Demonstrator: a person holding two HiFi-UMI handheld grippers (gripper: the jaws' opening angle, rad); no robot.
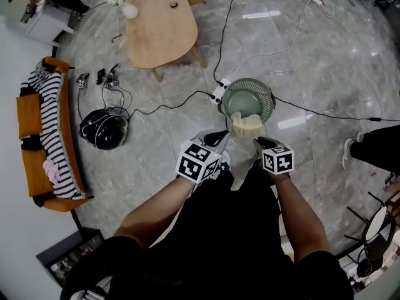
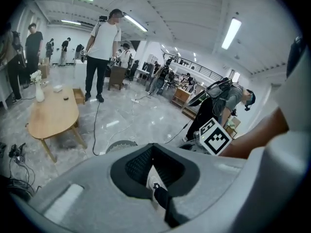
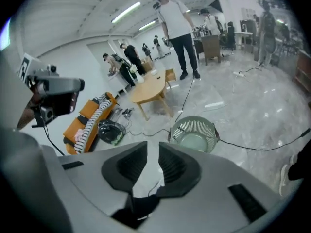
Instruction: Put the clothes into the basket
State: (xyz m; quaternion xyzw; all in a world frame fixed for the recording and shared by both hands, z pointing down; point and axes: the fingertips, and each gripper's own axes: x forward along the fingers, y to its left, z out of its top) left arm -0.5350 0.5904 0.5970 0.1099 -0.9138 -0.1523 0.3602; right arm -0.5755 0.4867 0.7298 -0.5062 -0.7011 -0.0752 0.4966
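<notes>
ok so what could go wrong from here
The pale cloth looks bunched at the near rim of the basket, so it may slip out onto the floor. Cables and a power strip lie right beside the basket, easy to trip on when fetching more.

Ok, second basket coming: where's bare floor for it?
Widest bare floor: right of the basket, between the white cable and the black cable. Crowded left of it: power strip, wires, black dome-shaped thing beside the sofa.
</notes>
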